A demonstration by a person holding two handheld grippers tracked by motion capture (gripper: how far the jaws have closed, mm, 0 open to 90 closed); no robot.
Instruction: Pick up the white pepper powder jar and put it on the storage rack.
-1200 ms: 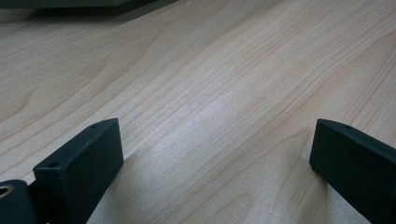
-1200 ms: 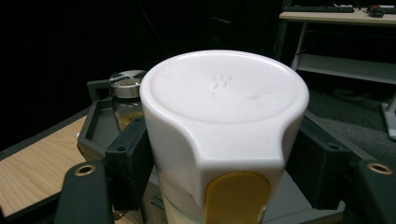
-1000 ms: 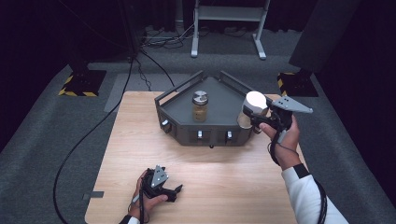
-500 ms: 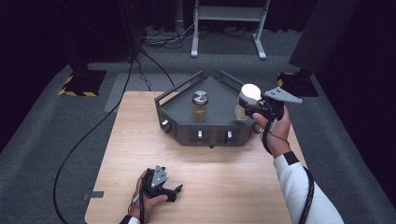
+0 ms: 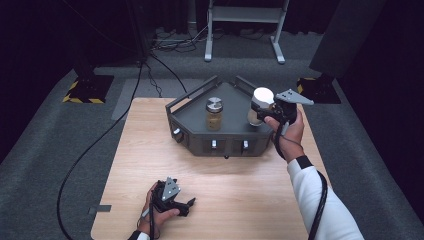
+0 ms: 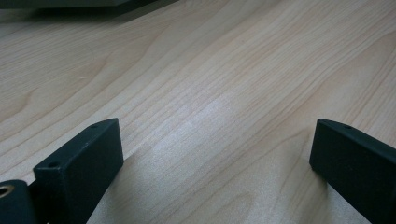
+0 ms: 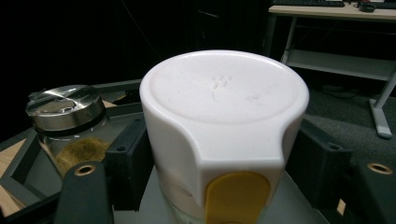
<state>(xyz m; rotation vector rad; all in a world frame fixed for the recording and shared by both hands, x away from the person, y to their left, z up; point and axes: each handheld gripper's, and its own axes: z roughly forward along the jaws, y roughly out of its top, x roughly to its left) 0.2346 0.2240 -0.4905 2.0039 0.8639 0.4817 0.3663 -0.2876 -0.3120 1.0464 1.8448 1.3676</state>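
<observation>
Nearest, low on the pale wood-grain table (image 5: 240, 200): left gripper (image 6: 212, 158), held in a hand, matte black block jaws spread wide, bare satiny veneer between them, nothing gripped. Ahead of those jaws, at the top edge of the left gripper view, the dark foot of the tray (image 6: 74, 5).

Farther out, to the right: right gripper (image 7: 219, 158), jaws clamped on the white-capped jar (image 7: 224, 130), one flat black pad pressed to each side of it. Cap smooth, round, glossy white plastic with a rounded yellow tab on the front; glass body just visible beneath. Jar upright, over the right end of the grey angular metal tray (image 5: 225, 131), grey three-cornered plate riding above the hand.

Beyond the left jaw in the right gripper view: a second jar (image 7: 70, 126), clear glass, brushed steel lid, tan granular contents, standing inside the tray, apart from the held jar.
</observation>
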